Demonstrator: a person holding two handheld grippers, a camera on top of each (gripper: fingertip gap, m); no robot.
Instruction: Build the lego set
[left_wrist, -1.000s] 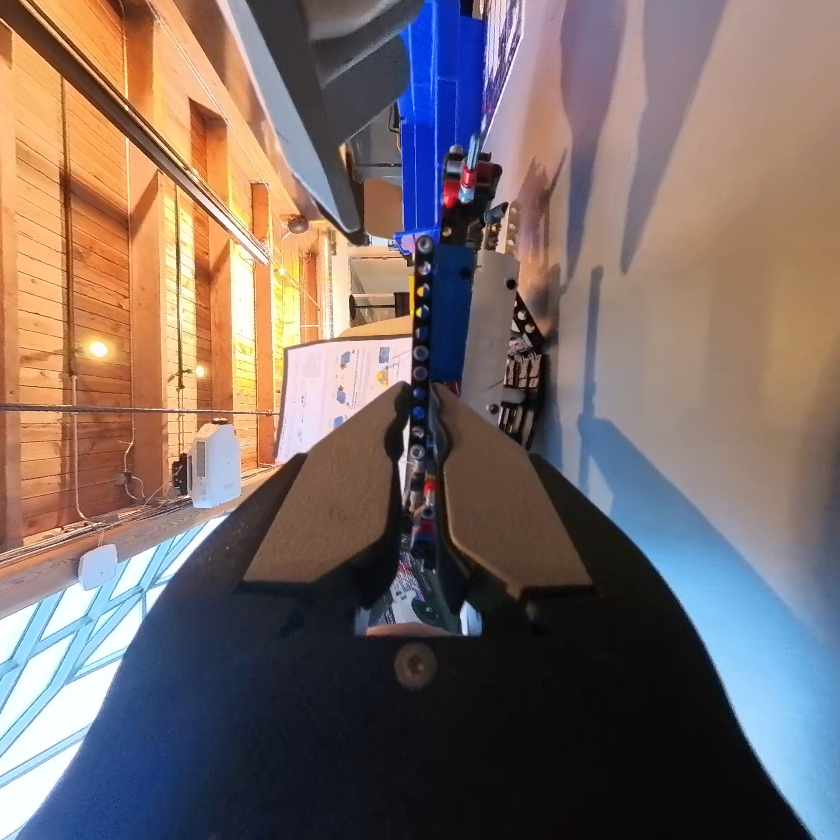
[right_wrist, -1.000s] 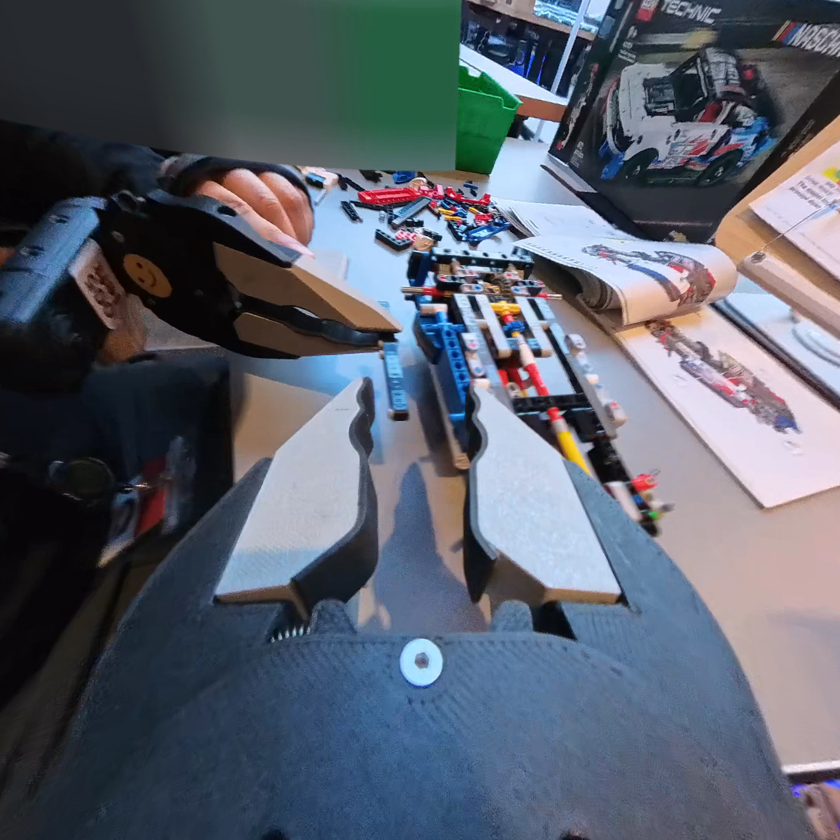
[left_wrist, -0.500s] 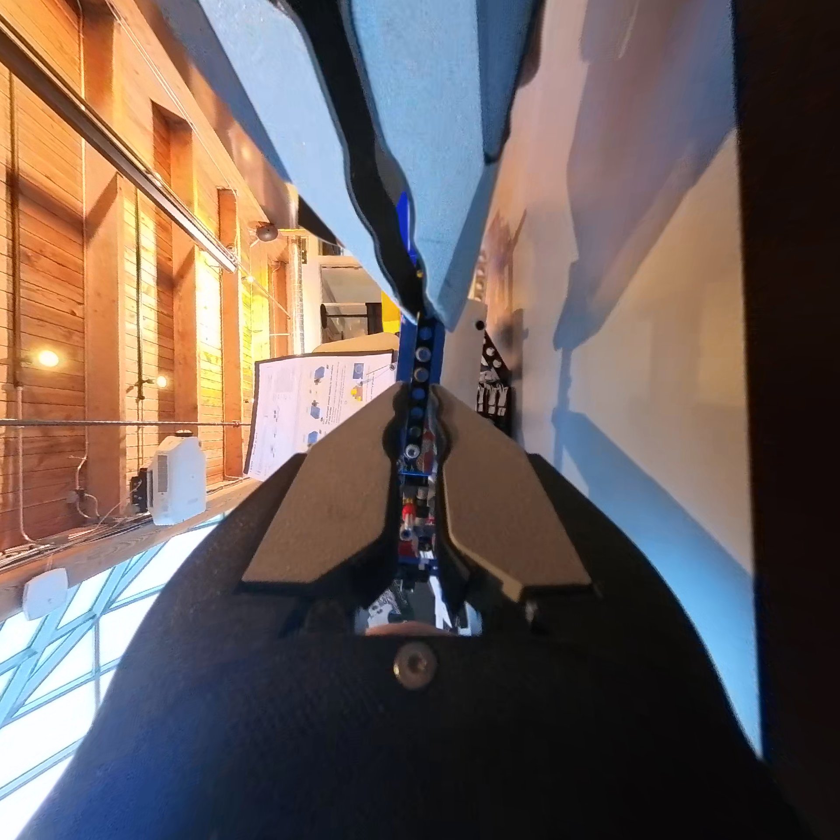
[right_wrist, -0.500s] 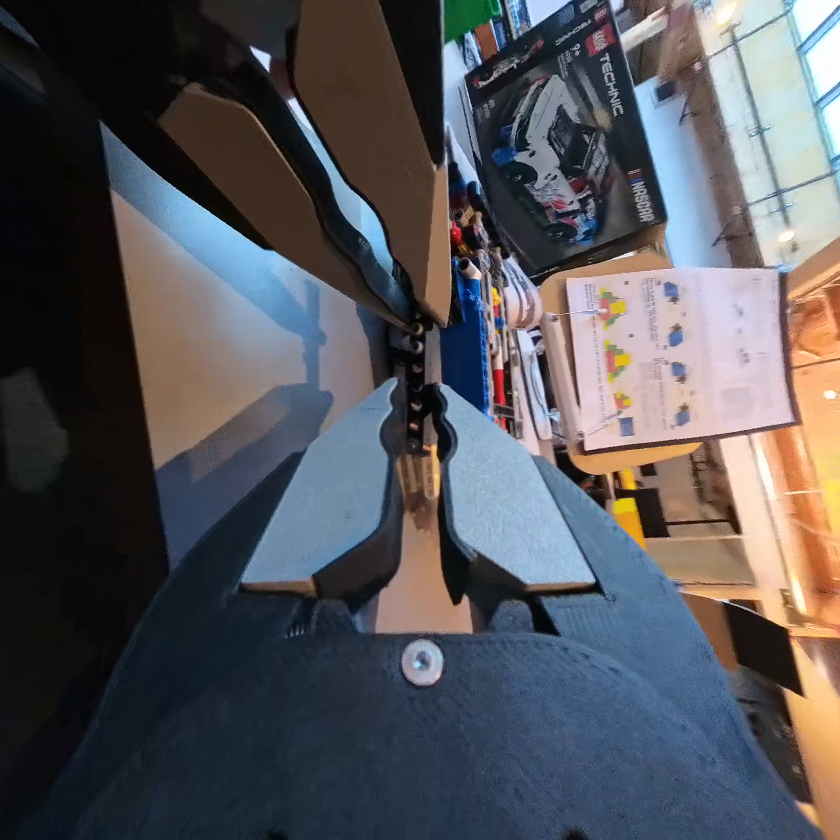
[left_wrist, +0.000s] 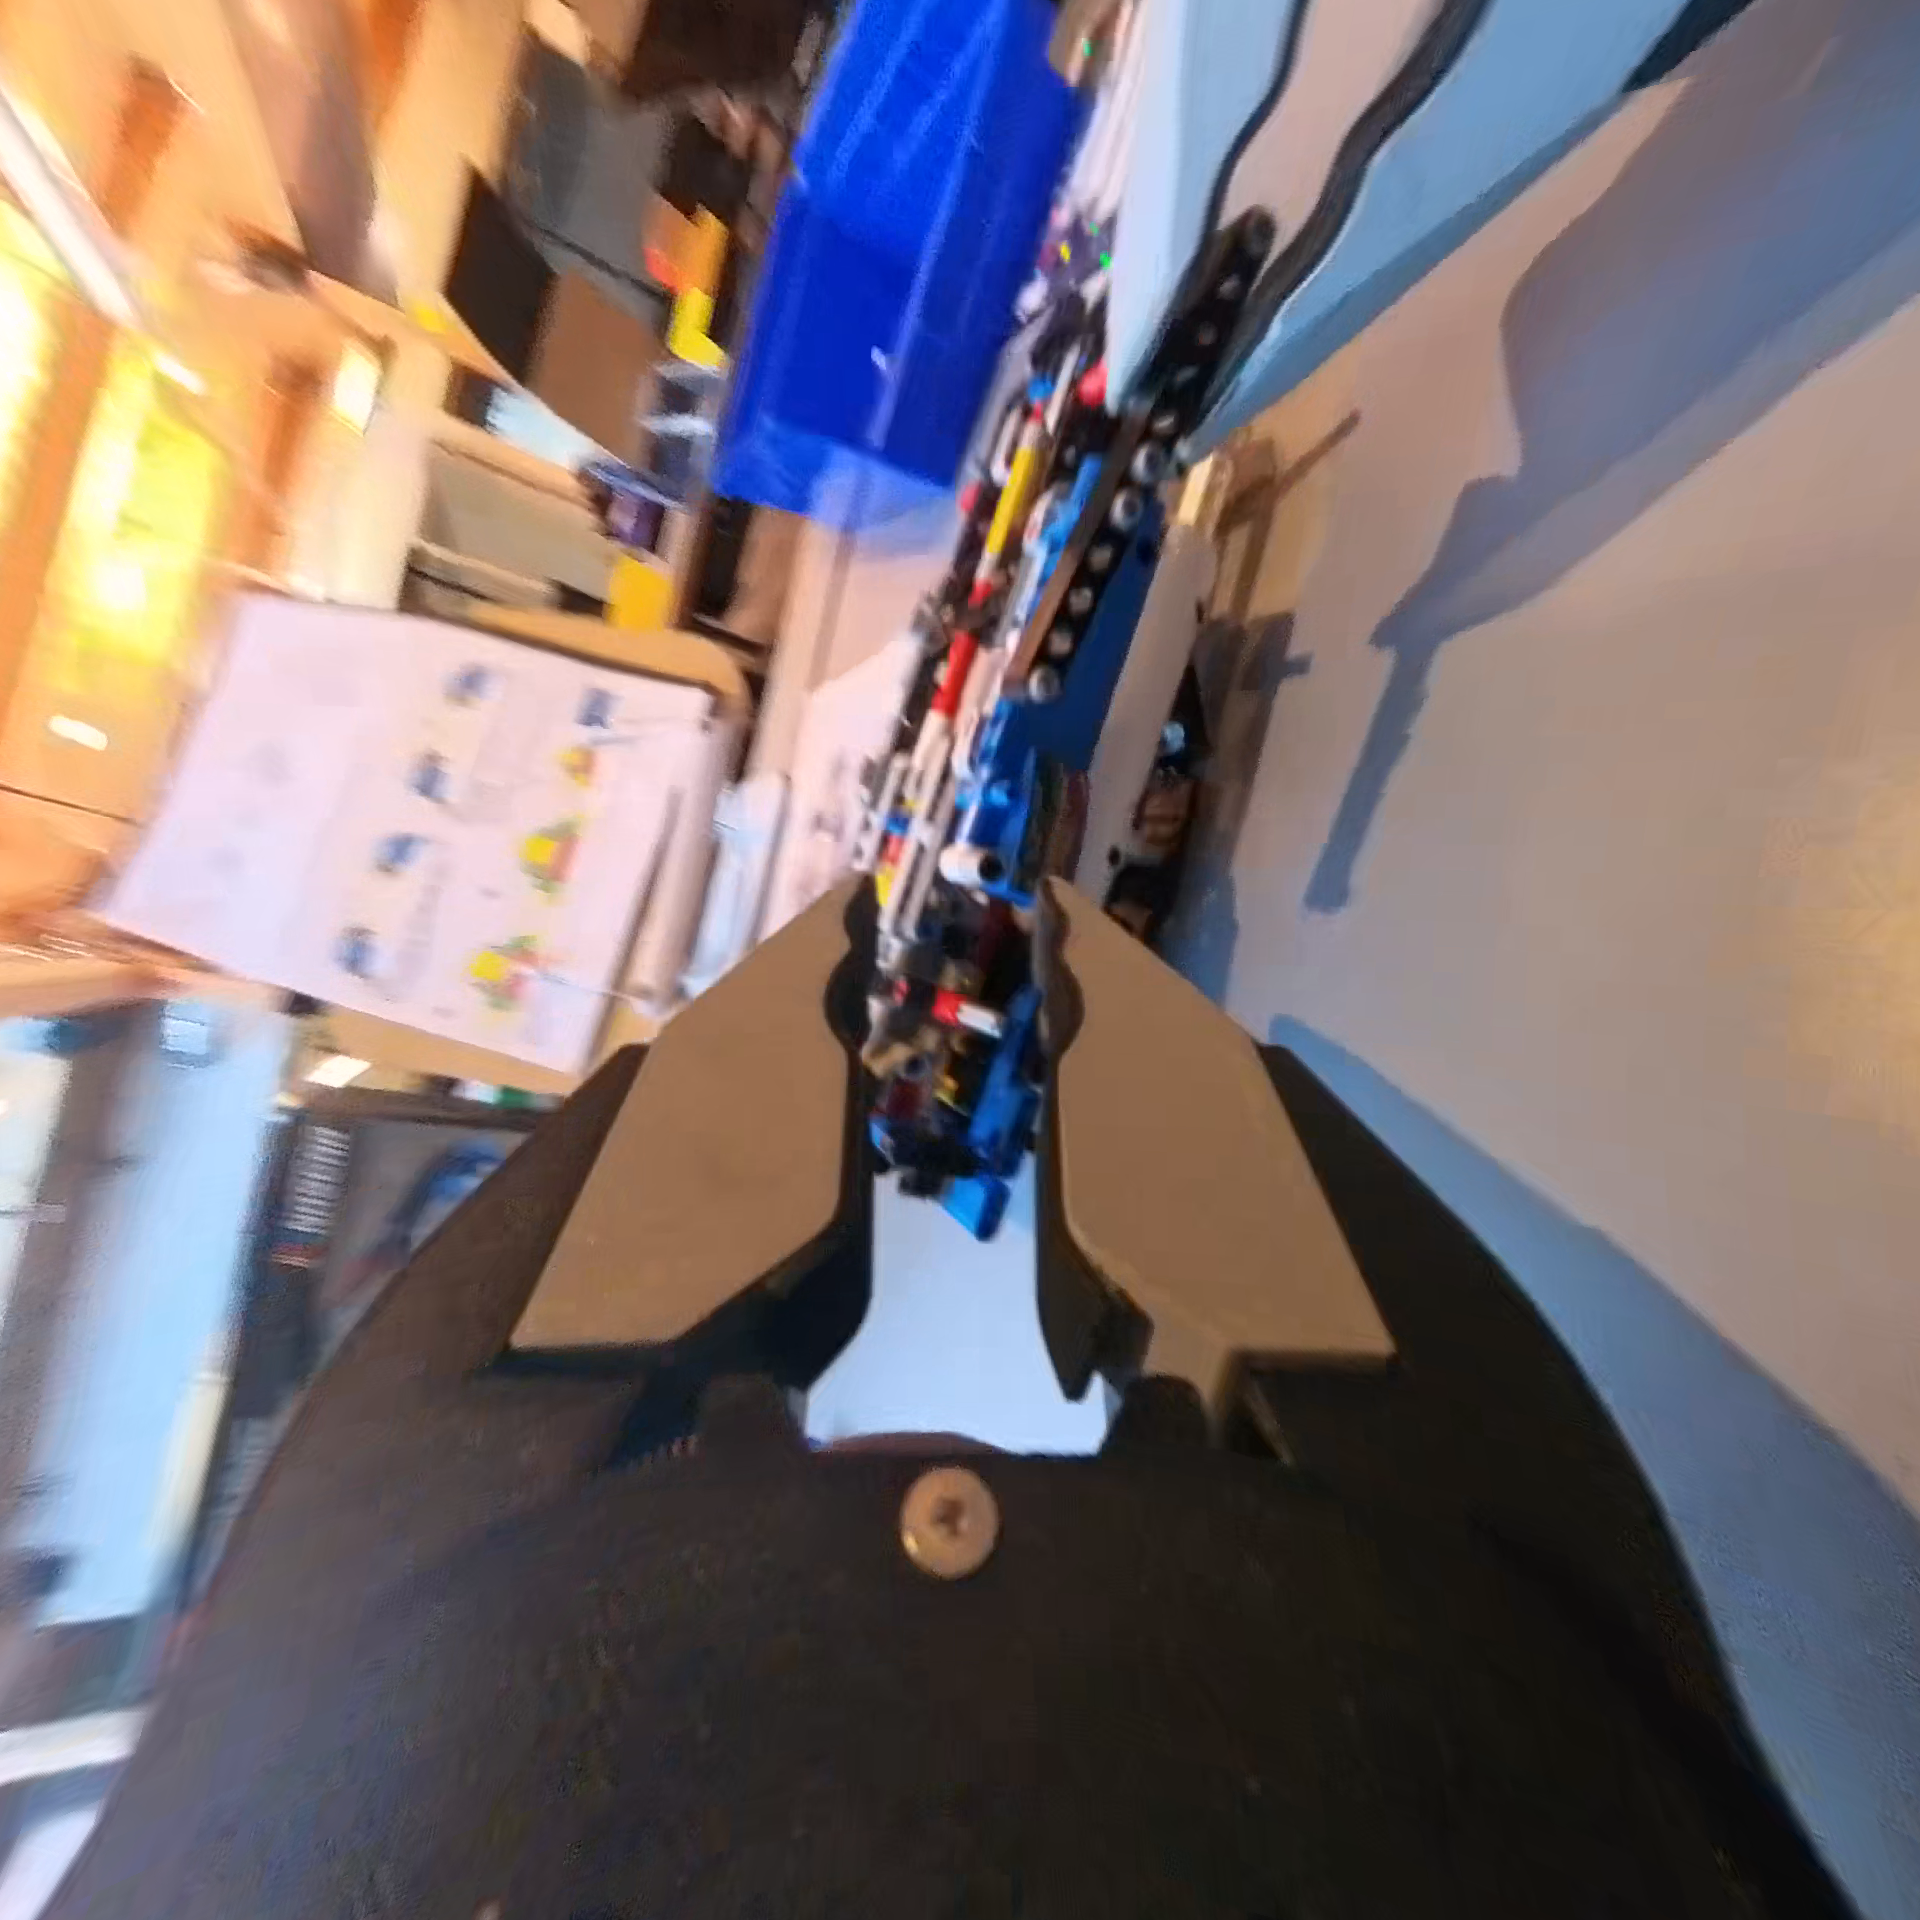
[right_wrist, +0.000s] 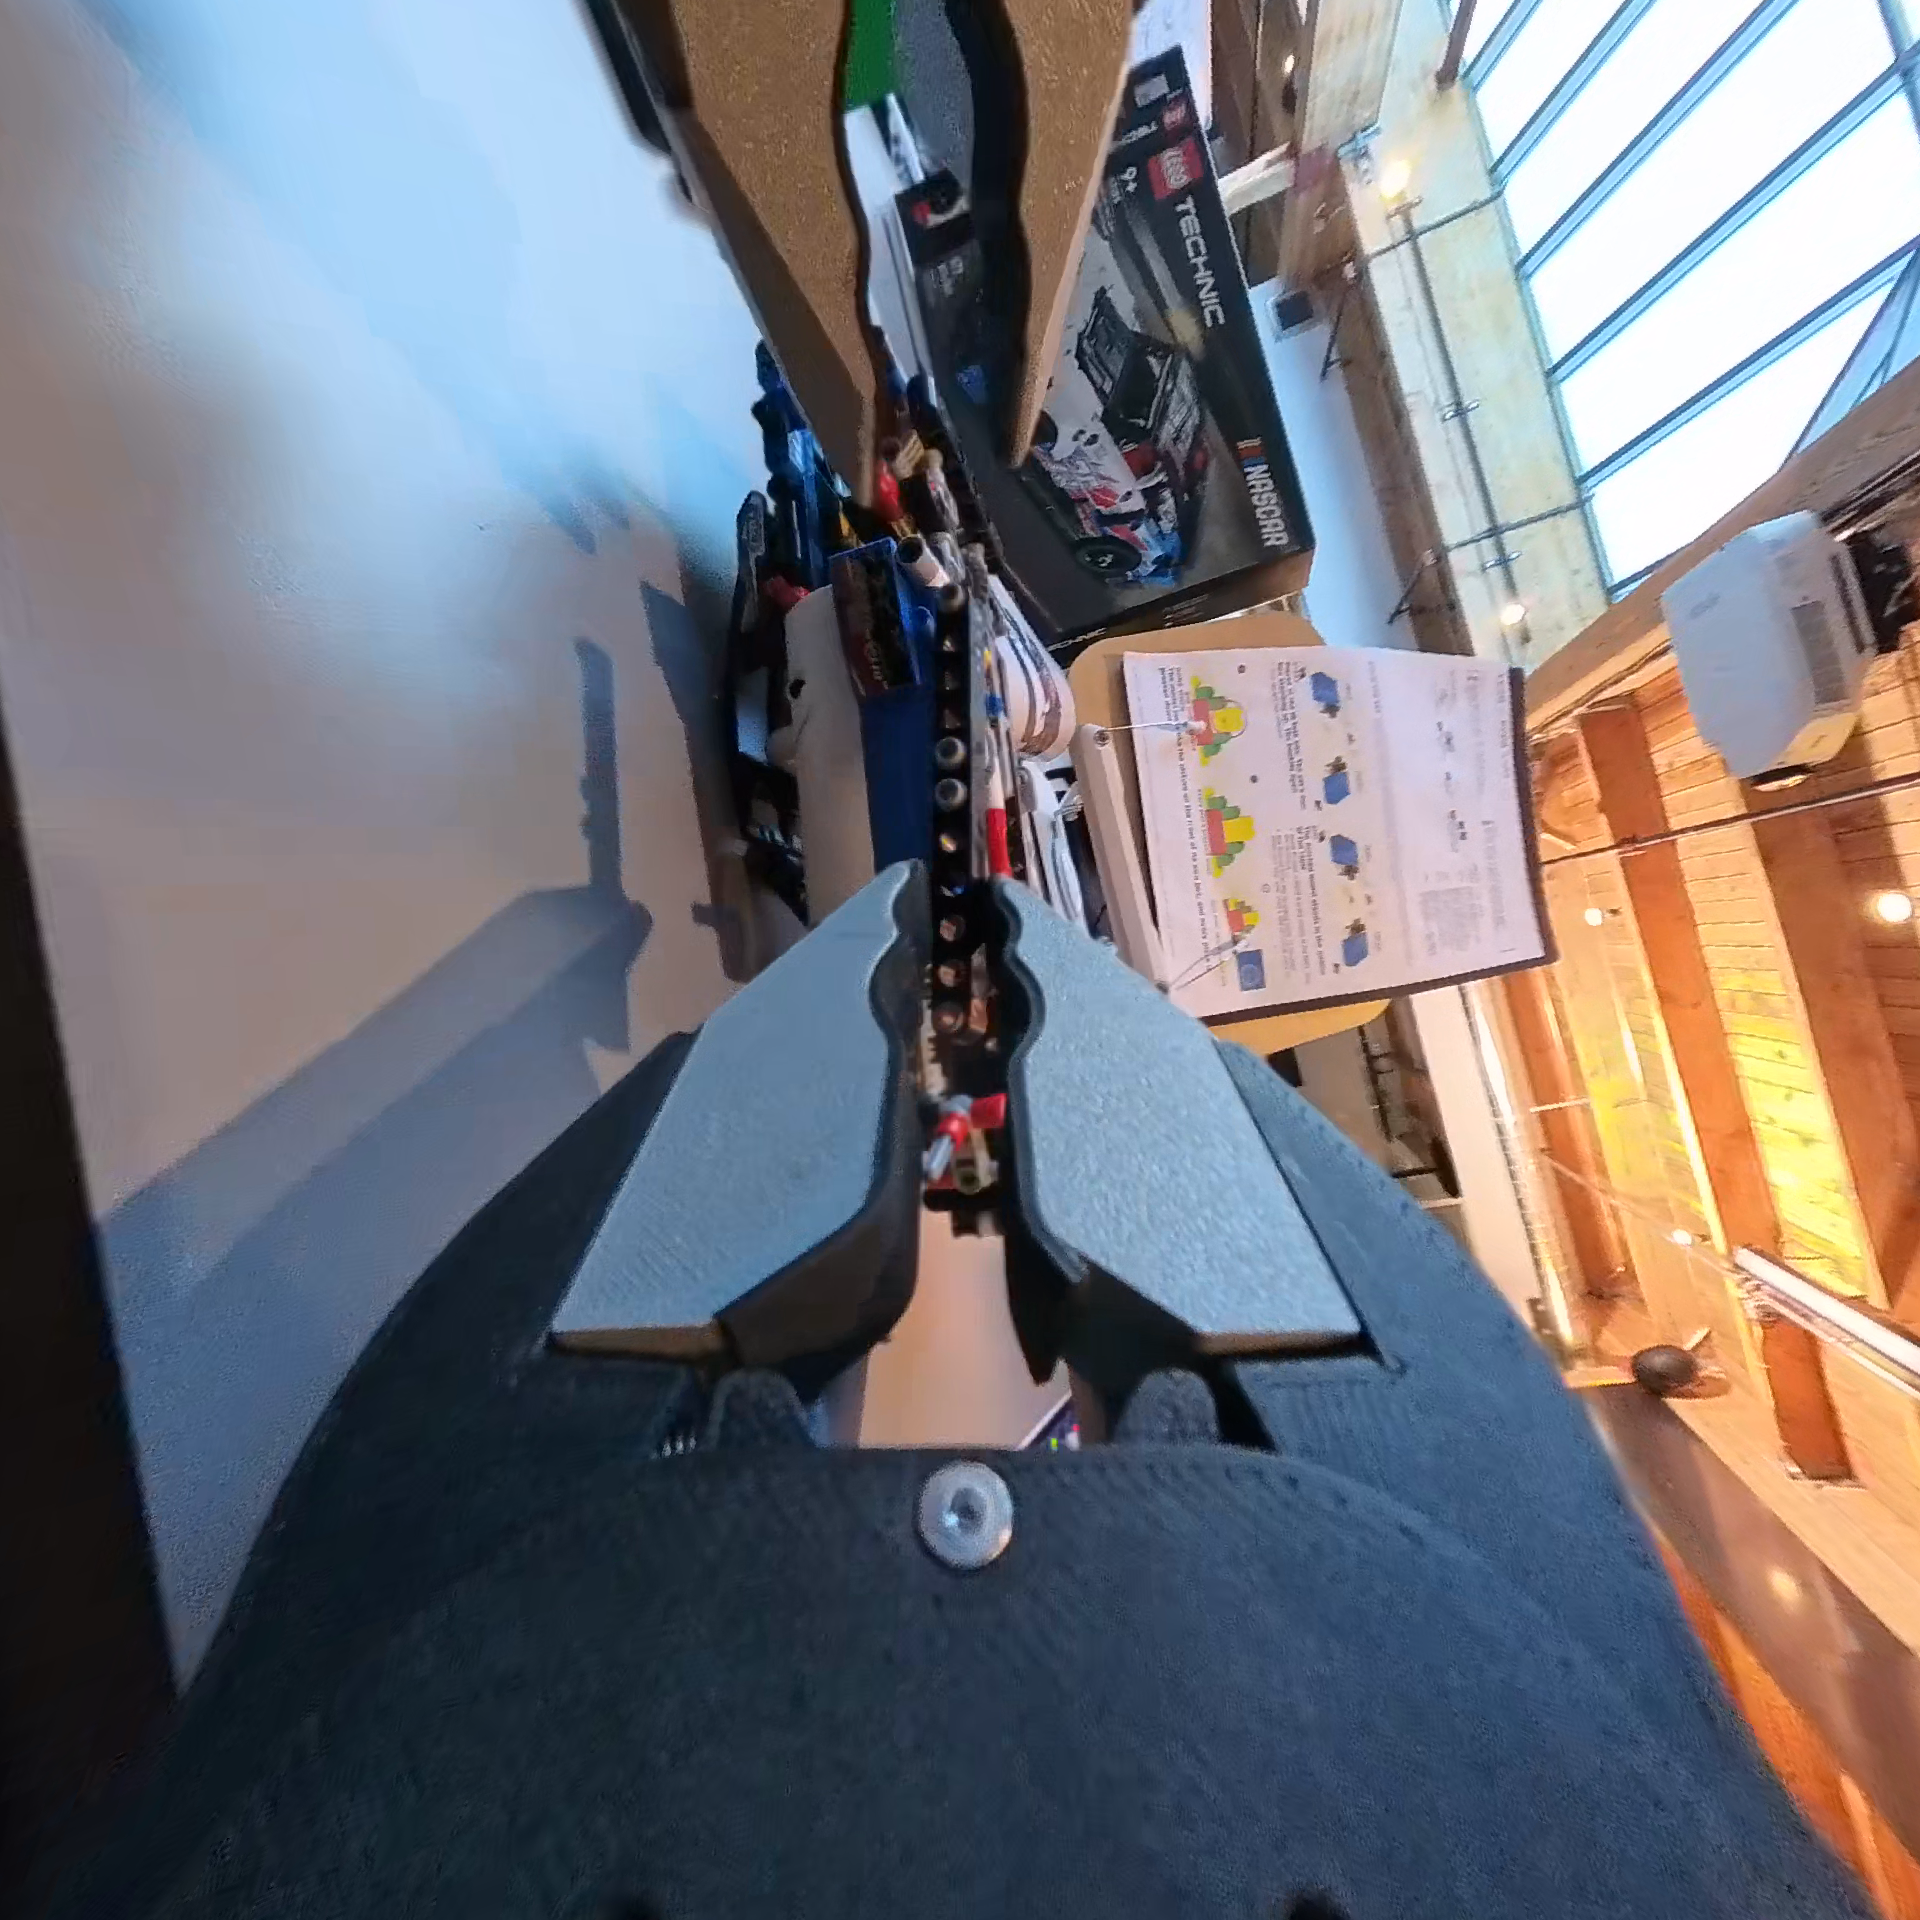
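Note:
The Lego car chassis (left_wrist: 1081, 623), blue and black with red, yellow and white pins, is held on edge above the grey table (left_wrist: 1610, 727). My left gripper (left_wrist: 951, 904) is open, its tan fingers parted around the near end of the chassis. My right gripper (right_wrist: 951, 883) is shut on the black holed beam (right_wrist: 951, 790) along the chassis edge (right_wrist: 894, 727). It also shows at the top of the left wrist view (left_wrist: 1184, 395), clamped on that beam. The left gripper shows at the top of the right wrist view (right_wrist: 940, 457), fingers apart at the far end.
A blue bin (left_wrist: 904, 260) stands behind the chassis. A printed instruction sheet on a board (right_wrist: 1330, 821) stands to the side, and also shows in the left wrist view (left_wrist: 416, 831). The set's box (right_wrist: 1143, 416) stands behind. Wooden walls and windows lie beyond. About 9 cm separates my left fingertips from my right.
My left gripper has opened off the black beam and swung, so its view is blurred and shows the chassis at an angle. My right gripper stays shut on the beam.

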